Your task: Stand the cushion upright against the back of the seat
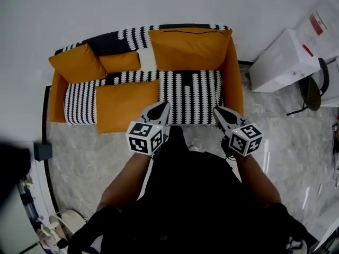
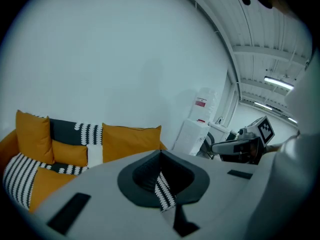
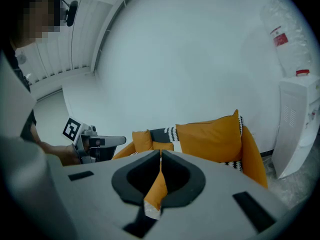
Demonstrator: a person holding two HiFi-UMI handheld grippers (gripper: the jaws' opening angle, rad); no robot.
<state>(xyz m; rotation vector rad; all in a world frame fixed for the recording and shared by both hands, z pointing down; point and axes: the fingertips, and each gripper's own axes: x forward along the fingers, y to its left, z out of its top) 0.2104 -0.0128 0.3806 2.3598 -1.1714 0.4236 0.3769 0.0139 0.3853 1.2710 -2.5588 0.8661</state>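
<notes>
A sofa (image 1: 233,73) with orange arms and a black-and-white seat stands against the wall. A large orange cushion (image 1: 188,49) (image 3: 210,136) (image 2: 132,141) stands upright against the backrest on the right. Another orange cushion (image 1: 127,105) (image 2: 47,181) lies flat on the left of the seat, its front edge hanging over. Two smaller orange cushions (image 1: 77,63) (image 1: 121,62) lean at the back left. My left gripper (image 1: 163,106) (image 2: 161,151) and right gripper (image 1: 217,110) (image 3: 160,151) hover at the seat's front edge, both shut and empty, apart from the cushions.
White boxes and a white appliance (image 1: 283,60) (image 3: 297,124) stand right of the sofa, with a black chair (image 1: 312,91) beside them. A dark box (image 1: 42,151) sits on the marble floor at the left. The person stands close in front of the sofa.
</notes>
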